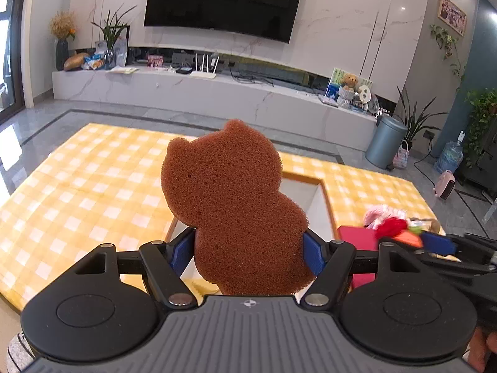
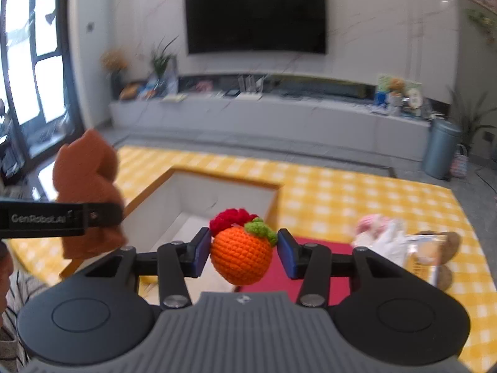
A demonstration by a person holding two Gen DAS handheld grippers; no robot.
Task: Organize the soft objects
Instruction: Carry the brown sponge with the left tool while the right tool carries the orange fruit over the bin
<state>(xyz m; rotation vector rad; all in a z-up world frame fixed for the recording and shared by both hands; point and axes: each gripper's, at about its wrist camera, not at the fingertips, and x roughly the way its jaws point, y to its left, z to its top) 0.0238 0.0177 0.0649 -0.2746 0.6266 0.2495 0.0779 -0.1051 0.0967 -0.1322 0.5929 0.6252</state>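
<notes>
- My left gripper (image 1: 248, 248) pinches a brown, bear-shaped foam sponge (image 1: 230, 205); the blue fingers (image 1: 312, 253) press into its lower sides and it stands upright between them, held above the counter.
- From the right wrist view that same sponge (image 2: 88, 192) shows at the left, raised, with the dark bar of the left gripper across its lower part.
- My right gripper (image 2: 242, 250) carries an orange crocheted ball with a green leaf and a red tuft (image 2: 242, 251). The left finger pad (image 2: 202, 250) touches the ball; at the right pad I cannot tell whether a thin gap stays. The ball hangs off the surface between them, so I read it as gripped.
- Both held things hover over an open white box with a wooden rim (image 2: 205, 205), set into a counter covered with a yellow-and-white checked cloth (image 2: 357, 192).
- A flat red pad (image 2: 313, 258) lies on the cloth just right of the box.
- Further right lie a pink-and-white soft bundle (image 2: 376, 230) and a clear packet over something brown and round (image 2: 435, 255), near each other; the blur hides what they are.
- In the left wrist view the right gripper (image 1: 441, 245) comes in from the right edge with the red and orange of its ball (image 1: 400, 231) blurred.
</notes>
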